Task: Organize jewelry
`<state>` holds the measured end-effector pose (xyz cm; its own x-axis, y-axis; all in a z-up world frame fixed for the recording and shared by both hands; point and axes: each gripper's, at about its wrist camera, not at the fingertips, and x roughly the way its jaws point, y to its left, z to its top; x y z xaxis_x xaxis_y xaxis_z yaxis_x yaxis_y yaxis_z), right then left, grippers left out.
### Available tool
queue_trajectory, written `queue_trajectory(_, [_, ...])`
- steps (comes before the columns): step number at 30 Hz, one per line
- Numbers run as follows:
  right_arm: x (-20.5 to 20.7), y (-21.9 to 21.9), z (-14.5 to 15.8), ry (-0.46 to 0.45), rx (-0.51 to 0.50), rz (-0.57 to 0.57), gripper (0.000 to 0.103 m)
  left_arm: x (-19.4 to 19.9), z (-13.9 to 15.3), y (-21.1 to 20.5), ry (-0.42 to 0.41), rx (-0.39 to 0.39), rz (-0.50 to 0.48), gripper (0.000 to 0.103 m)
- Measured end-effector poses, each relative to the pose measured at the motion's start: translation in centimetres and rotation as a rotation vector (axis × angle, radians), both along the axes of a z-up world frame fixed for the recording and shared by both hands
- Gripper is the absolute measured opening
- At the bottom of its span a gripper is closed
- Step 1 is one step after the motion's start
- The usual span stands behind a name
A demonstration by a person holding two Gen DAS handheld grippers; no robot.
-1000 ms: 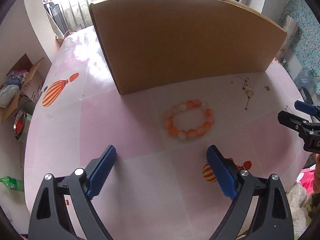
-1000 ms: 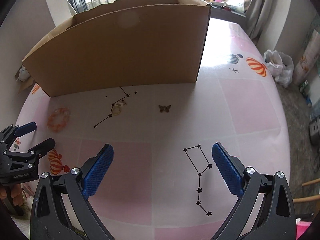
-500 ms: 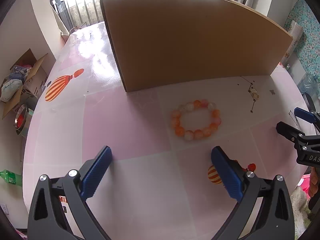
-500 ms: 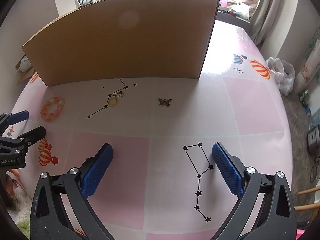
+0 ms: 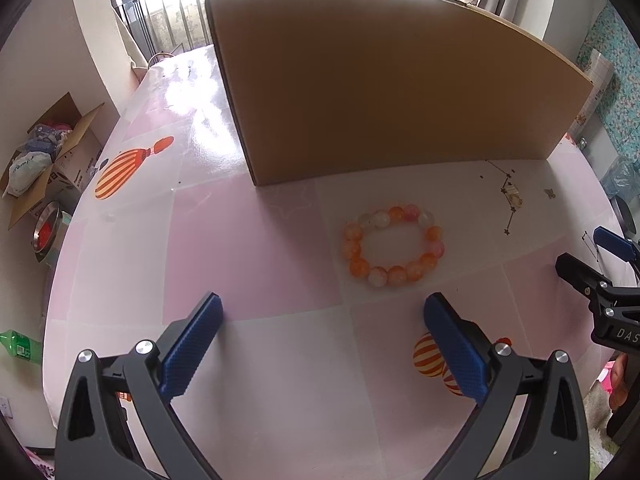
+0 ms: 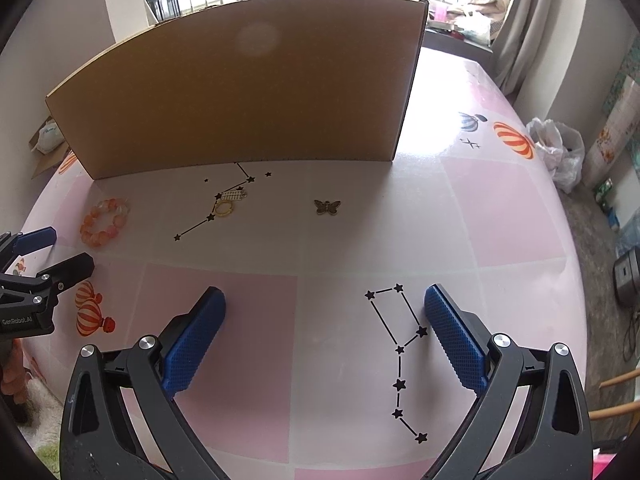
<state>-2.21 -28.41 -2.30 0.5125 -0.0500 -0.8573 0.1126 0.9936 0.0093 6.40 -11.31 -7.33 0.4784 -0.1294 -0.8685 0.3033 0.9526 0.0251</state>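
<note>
Bead bracelet (image 5: 394,246), frame centre, on tabletop (image 5: 256,360): unpicked. Left claw (image 5: 322,354) and right claw (image 6: 324,346) spread wide, empty. Step: approach; next, probably lower left claw astride the beads.

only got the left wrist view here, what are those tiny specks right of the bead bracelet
Observer: The nearer specks are a gold ring and, just behind it, a small ladder-like gold charm. Both lie on a printed star line.
Operator: and the speck further right
Observer: That is a bronze butterfly charm, lying flat and well apart from the other two.
</note>
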Motion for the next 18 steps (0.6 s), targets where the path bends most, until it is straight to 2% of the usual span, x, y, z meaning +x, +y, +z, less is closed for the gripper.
queue_trajectory(3, [-0.2,0.2,0.0,-0.006,0.000,0.008,0.095,0.0,0.2,-0.2,-0.007,0.022,0.006,0.099])
queue_trajectory(5, [-0.1,-0.1,0.0,-0.007,0.001,0.021,0.095,-0.4,0.8,-0.6,-0.057,0.064,0.011,0.099])
queue_trajectory(8, [0.0,-0.2,0.2,0.016,0.003,0.031,0.095,-1.4,3.2,-2.0,-0.164,0.028,-0.064,0.099])
queue_trajectory(11, [0.0,-0.9,0.4,0.032,0.002,0.003,0.095,-1.8,4.7,-4.1,-0.217,-0.012,-0.159,0.099])
queue_trajectory(13, [-0.1,-1.9,0.9,0.010,0.022,-0.027,0.095,-1.8,4.9,-5.6,-0.221,-0.035,-0.226,0.097])
queue_trajectory(18, [-0.6,-4.5,2.2,-0.036,0.093,-0.119,0.095,-0.8,4.5,-9.3,-0.180,-0.089,-0.357,0.082])
